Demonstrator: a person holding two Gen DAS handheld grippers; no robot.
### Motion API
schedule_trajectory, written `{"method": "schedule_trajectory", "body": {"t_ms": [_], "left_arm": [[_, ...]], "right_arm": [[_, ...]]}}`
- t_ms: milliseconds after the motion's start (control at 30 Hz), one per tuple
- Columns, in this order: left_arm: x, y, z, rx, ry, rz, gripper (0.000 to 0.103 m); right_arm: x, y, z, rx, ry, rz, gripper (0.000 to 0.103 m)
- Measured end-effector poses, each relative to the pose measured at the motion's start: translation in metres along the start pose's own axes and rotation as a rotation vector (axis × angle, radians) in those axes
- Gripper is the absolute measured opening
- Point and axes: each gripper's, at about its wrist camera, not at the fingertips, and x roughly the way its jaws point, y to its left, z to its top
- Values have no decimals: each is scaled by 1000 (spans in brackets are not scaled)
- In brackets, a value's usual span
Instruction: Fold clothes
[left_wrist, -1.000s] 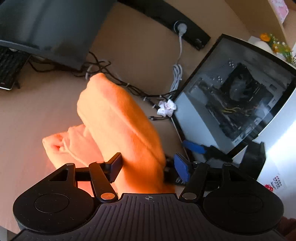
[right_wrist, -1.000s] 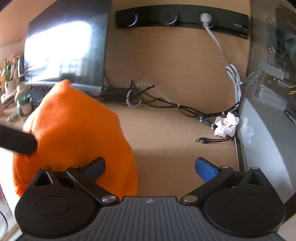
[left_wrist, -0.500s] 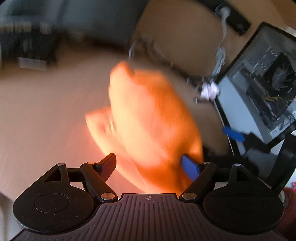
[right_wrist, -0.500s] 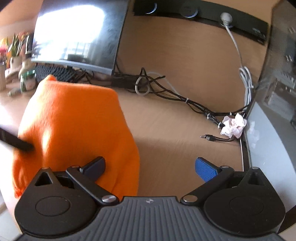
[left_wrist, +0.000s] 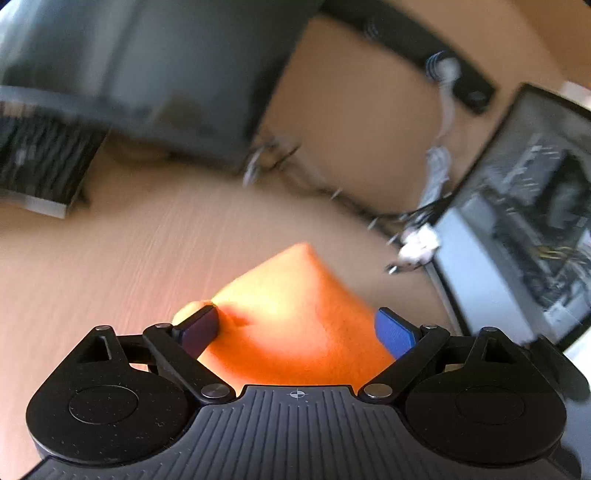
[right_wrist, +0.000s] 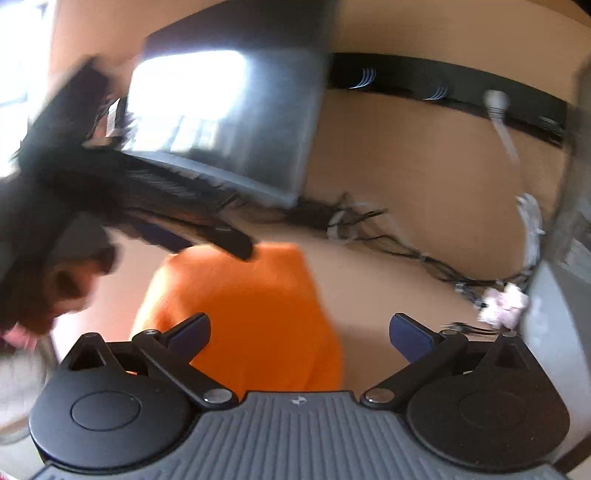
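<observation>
An orange fleece garment (left_wrist: 291, 317) lies bunched on the wooden desk. In the left wrist view it fills the space between the wide-apart fingers of my left gripper (left_wrist: 295, 328), and the left pad (left_wrist: 197, 326) touches its edge. In the right wrist view the same garment (right_wrist: 243, 310) sits under and left of my right gripper (right_wrist: 299, 332), which is open with nothing clamped. The other gripper (right_wrist: 229, 240) reaches in from the left above the cloth. Both views are motion-blurred.
A dark monitor (left_wrist: 147, 74) and keyboard (left_wrist: 40, 166) stand at the back left. A tangle of cables (right_wrist: 369, 229) and a crumpled white tissue (left_wrist: 419, 245) lie near the open computer case (left_wrist: 524, 221) on the right. A black power strip (right_wrist: 461, 96) runs along the wall.
Both grippers have swung fast, blurring the views. The garment has dropped lower between the left fingers, and the left gripper now crosses over it in the right wrist view.
</observation>
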Motion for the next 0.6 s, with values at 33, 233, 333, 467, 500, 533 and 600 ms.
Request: {"method": "schedule_trajectory", "body": {"t_ms": [33,233,333,467,500,533,600], "left_arm": [[5,8,-2,-28,22,8,95],[5,21,-12,-51,46,-4,98],[5,20,-14,-36,47,0,100],[6,17,-16,-26,48,8,100],[-1,16,-16,-40,37,13,100],[-8,14,-15,-53,27,17,100],[-21,11,-14,-81,6,27,100]], "right_arm": [[6,9,-4,-41,26,-6,103],[25,8,-18,5,104,24,103],[29,4,-20,20,113,38,103],[28,2,-21,25,117,51,103],[26,-1,-21,31,119,58,103],[23,-5,-19,51,120,76,103],[15,-21,-14,131,115,137,103]]}}
